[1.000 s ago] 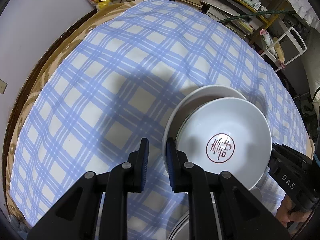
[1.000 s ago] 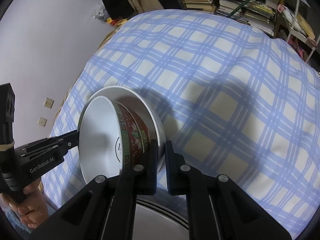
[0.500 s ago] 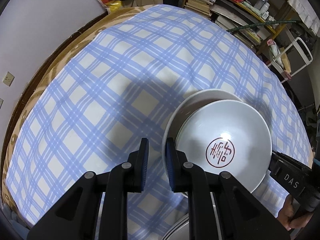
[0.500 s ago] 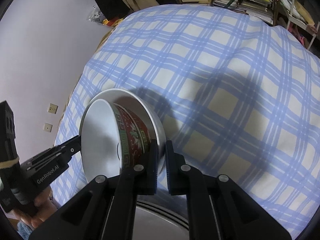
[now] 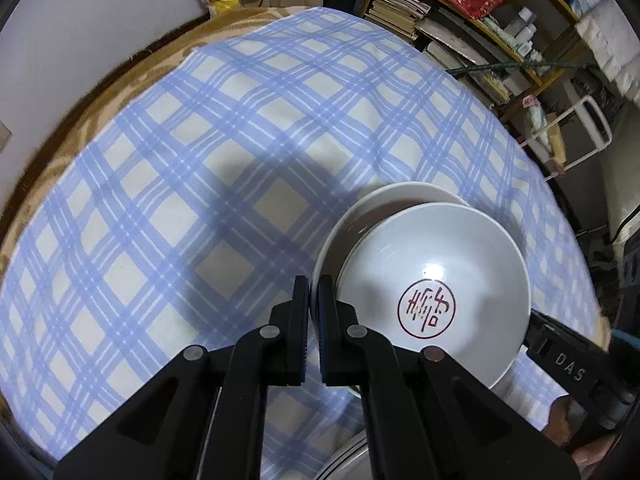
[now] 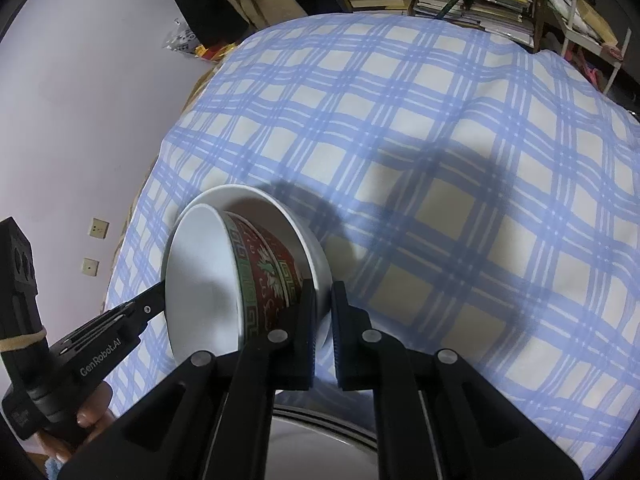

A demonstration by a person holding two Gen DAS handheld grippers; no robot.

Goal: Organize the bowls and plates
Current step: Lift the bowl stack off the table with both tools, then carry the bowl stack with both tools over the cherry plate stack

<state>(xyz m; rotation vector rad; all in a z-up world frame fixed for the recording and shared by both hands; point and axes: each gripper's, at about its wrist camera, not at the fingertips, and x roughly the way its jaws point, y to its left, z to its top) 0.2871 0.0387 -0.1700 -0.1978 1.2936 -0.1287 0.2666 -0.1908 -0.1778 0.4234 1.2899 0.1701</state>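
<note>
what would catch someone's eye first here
The bowl with a red seal mark inside, nested in a white plate and held tilted above the blue checked cloth. From the right wrist, the bowl's red and green patterned outside shows, with the right gripper clamped on the plate's rim. The left gripper has just been closing; it stands shut at the opposite rim.

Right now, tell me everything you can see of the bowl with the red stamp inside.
The bowl looks like glazed white ceramic, with a round red seal of characters printed at its bottom and a light glint just above it. Seen from the right wrist, its outer wall carries a red band with green and white ornament. It is tilted, nested in a plain white bowl of similar width, above the blue checked cloth. The right gripper is shut on the white bowl's rim; the left gripper has just closed at the opposite edge.
</note>
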